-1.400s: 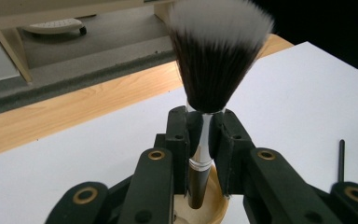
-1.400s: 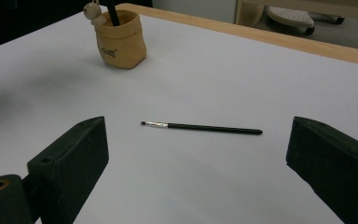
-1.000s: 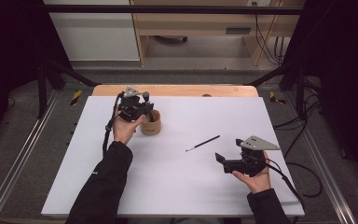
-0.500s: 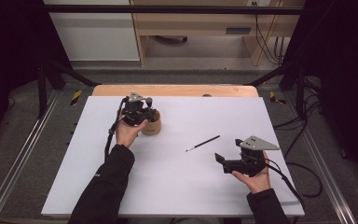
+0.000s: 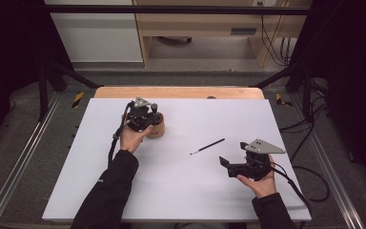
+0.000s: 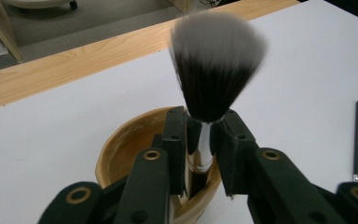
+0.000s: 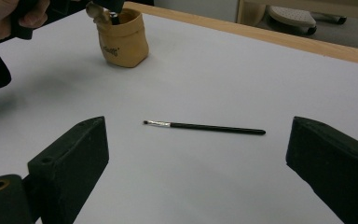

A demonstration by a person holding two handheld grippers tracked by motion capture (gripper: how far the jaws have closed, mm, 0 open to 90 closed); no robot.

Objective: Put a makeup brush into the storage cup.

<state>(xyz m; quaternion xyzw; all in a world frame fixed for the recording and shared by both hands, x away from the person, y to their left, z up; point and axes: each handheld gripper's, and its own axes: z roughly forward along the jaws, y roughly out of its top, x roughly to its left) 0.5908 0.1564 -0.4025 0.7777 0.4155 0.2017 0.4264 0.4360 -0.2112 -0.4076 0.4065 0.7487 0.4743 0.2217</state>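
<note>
My left gripper (image 5: 145, 119) is shut on a fluffy makeup brush (image 6: 212, 77) with black bristles tipped white. It holds the brush by its silver ferrule, handle down inside a small tan pouch (image 6: 121, 147) that stands on the white table (image 5: 181, 191). The same tan pouch (image 7: 122, 39) stands far off in the right gripper view. A thin black brush (image 5: 208, 146) lies flat mid-table, and this thin brush (image 7: 205, 126) lies between my right gripper's wide jaws, ahead of them. My right gripper (image 5: 225, 164) is open, low over the table's right side.
A wooden strip (image 5: 178, 92) runs along the table's far edge. Metal rails (image 5: 24, 157) flank both sides. A black cable (image 5: 310, 183) trails from the right gripper off the table's right edge. Cabinets and cables stand beyond the table.
My left gripper with the fluffy brush has shifted slightly right and settled over the pouch. The right gripper and the thin brush have stayed put.
</note>
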